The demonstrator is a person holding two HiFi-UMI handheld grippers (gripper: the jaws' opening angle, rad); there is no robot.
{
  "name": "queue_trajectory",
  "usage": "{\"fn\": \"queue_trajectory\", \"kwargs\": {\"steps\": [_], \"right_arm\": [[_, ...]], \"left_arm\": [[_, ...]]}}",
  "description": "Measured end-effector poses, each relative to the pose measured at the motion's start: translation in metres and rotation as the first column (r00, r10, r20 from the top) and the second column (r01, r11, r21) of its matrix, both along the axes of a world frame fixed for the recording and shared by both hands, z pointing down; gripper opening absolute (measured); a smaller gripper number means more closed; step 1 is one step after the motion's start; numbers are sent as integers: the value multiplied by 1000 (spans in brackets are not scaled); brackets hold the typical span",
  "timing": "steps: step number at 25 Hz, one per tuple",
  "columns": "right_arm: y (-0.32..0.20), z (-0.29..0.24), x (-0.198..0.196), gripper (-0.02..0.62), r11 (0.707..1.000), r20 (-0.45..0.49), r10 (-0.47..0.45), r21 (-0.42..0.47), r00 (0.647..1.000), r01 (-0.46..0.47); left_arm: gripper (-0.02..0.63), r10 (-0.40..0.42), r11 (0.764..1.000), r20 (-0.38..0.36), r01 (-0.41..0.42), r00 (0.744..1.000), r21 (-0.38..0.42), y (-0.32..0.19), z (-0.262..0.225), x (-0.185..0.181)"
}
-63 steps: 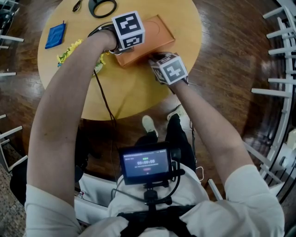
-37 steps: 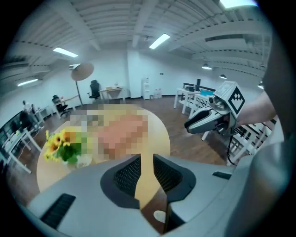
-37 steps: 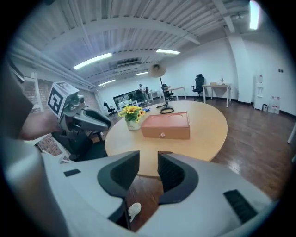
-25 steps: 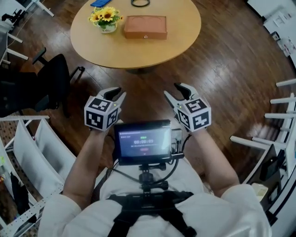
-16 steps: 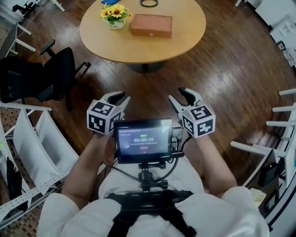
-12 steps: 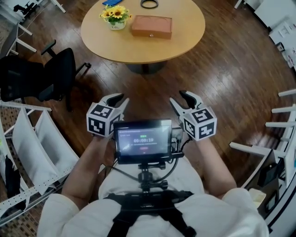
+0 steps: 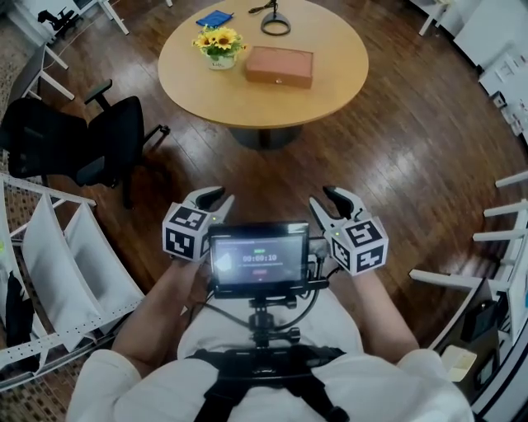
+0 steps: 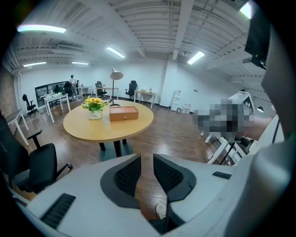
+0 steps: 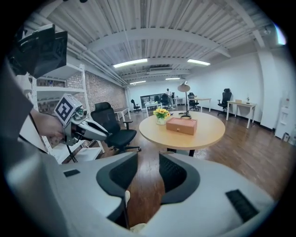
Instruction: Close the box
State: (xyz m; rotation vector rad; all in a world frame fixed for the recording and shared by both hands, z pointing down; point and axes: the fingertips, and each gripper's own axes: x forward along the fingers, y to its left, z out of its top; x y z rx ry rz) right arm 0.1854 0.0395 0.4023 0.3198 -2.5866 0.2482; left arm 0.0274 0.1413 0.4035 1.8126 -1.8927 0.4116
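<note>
Wood floor (image 7: 396,165) fills most of the head view. Round counter (image 7: 330,99) sits at the top of it, well apart from both of my grippers.

On it: the box (image 7: 279,67), lid down flat, small clasp on the side facing me (looks shut from every view). Just left of it are yellow flowers (image 7: 219,43) in a white pot. Beyond those, near the far edge, lie a blue flat item (image 7: 214,18) and a black ring (image 7: 275,23). One black office chair (image 7: 91,144) stands on the floor left of the counter, with a white rack (image 7: 49,247) nearer me on the same side.

My left gripper (image 7: 216,198) is held low in front of my body, just left of the chest screen (image 7: 259,257), pointing toward the counter. Its jaws stand a narrow gap apart, with only floor between them and nothing gripped.

My right gripper (image 7: 326,200) is just right of the screen, same heading. Its jaws have just been closing and stand at a moderate gap, wider than the left pair. Only floorboards show between them, nothing held.

Right gripper view also catches the left gripper off to its left, marker cube on top. Both gripper views show the box above the jaws, far off on the counter.
</note>
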Motion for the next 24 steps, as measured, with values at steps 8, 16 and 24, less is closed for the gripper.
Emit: {"fn": "queue_trajectory", "kwargs": {"steps": [8, 16, 24], "right_arm": [[10, 4, 3, 150, 1000, -22, -20, 3, 1000, 20], [10, 5, 7, 146, 1000, -47, -21, 7, 999, 21], [5, 7, 2, 141, 1000, -62, -25, 4, 998, 25]], "left_arm": [[88, -4, 1000, 1, 4, 1000, 3, 9, 1, 4], [89, -2, 1000, -6, 2, 1000, 4, 12, 1, 8], [89, -7, 1000, -12, 7, 1000, 5, 8, 0, 4]]}}
